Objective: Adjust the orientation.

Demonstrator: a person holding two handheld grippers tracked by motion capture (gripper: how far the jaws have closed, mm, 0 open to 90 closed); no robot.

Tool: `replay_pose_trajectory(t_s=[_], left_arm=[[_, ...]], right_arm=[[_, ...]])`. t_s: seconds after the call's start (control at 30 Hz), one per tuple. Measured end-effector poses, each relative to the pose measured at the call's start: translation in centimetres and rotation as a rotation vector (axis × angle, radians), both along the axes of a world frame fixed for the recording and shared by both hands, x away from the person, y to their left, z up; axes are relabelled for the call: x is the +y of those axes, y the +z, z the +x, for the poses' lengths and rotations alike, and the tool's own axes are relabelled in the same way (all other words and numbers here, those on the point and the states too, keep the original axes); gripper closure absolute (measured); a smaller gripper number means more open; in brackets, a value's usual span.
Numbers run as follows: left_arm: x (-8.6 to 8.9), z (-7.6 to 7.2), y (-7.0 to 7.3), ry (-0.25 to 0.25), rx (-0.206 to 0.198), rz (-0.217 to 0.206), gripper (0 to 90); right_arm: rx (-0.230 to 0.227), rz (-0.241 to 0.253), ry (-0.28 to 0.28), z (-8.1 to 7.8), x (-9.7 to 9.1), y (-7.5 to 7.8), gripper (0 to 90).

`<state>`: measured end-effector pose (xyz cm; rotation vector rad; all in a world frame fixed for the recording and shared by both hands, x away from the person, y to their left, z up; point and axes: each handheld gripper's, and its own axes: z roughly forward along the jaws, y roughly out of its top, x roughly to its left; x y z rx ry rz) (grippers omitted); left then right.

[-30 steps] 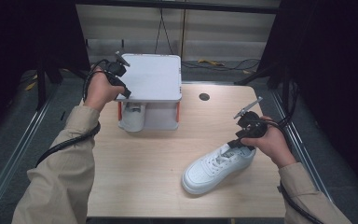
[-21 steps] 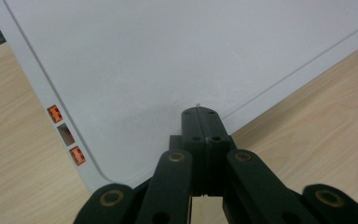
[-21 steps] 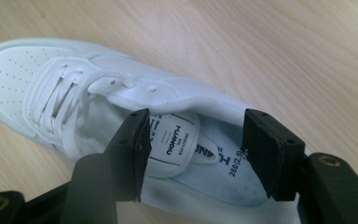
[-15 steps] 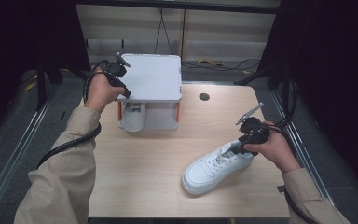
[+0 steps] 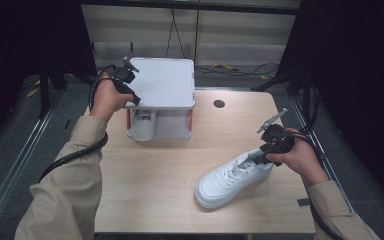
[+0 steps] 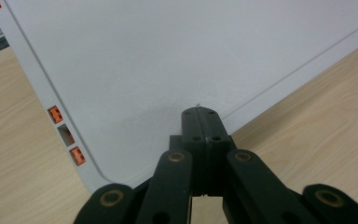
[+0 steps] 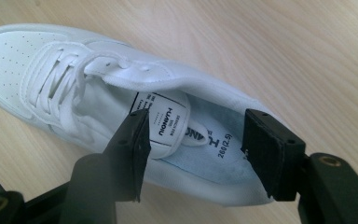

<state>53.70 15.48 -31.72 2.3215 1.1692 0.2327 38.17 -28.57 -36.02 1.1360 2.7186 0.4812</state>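
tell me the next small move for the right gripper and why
Probably close the right gripper on the shoe. Its jaws stand open at the heel opening, one over the tongue and insole, the other outside the heel wall, so nothing is gripped yet. The left gripper rests shut on the white stand.

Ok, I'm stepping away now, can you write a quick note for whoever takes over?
Left tool: shut, tip pressing on the near left corner of the white rack.
Right tool: open, jaws astride the heel opening of the white sneaker, not clamped.
Sneaker lies on the table, front right; a second white shoe sits under the rack's top.
Done: rack steadied.
Left: likely grip, lift and shelve the sneaker.
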Motion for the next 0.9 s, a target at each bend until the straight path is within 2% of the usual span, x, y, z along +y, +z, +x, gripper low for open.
replay_pose_trajectory(t_s=[0.23,0.4,0.5,0.63,0.73,0.8,0.9], left_arm=[[0.1,0.0,0.0,-0.004,0.001,-0.004,90.0],[0.2,0.0,0.0,-0.008,0.001,-0.008,90.0],[0.3,0.1,-0.1,-0.01,0.002,-0.015,90.0],[0.4,0.1,-0.1,-0.003,0.004,-0.03,90.0],[0.6,0.1,-0.2,-0.007,0.006,-0.042,90.0],[0.7,0.1,-0.2,-0.007,0.004,-0.048,90.0],[0.8,0.1,-0.3,-0.006,0.003,-0.059,90.0]], right_arm=[[0.004,-0.012,-0.019,0.2,-0.7,-0.5,41.3],[0.003,-0.012,0.0,0.8,0.0,-1.2,40.8],[0.0,-0.011,0.0,1.2,0.2,-1.0,40.2],[-0.023,-0.024,-0.028,2.0,-0.2,0.1,40.1],[-0.024,-0.055,-0.049,2.5,-0.7,0.5,40.2],[-0.018,-0.062,-0.065,2.9,-1.0,0.4,40.5],[0.011,-0.082,-0.077,3.3,-1.3,-0.7,41.5]])
